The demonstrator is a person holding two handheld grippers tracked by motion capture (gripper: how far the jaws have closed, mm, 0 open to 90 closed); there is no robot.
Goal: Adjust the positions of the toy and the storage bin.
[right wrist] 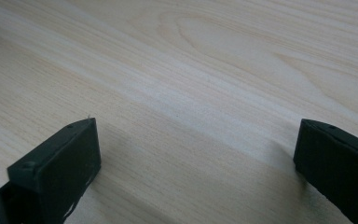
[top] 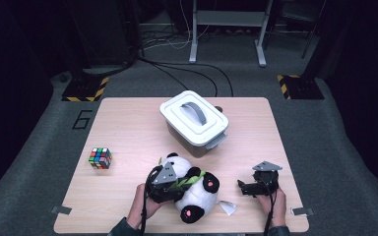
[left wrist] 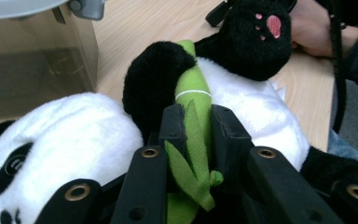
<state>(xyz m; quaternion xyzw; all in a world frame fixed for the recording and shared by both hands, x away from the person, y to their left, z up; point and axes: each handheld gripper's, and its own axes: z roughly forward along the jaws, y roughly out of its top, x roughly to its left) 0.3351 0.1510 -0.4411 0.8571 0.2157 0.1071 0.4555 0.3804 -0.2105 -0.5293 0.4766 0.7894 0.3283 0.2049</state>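
Observation:
A plush panda (top: pixel 194 194) lies on its back near the table's front edge, holding a green bamboo stalk (left wrist: pixel 193 93) across its chest. My left gripper (top: pixel 170 183) sits over the panda's left side. In the left gripper view, my left gripper (left wrist: pixel 196 122) is shut on the bamboo stalk, its two pads pinching the green cloth. My right gripper (top: pixel 248 188) rests low on the wood to the panda's right. In the right gripper view, my right gripper (right wrist: pixel 196 158) stands open, with bare tabletop between its jaws.
A clear box with a white lid and grey handle (top: pixel 194 117) stands at the table's centre back. A colour cube (top: pixel 100 158) sits at the left. A small white tag (top: pixel 228 207) lies by the panda. The table's front edge (top: pixel 177 230) is close to both hands.

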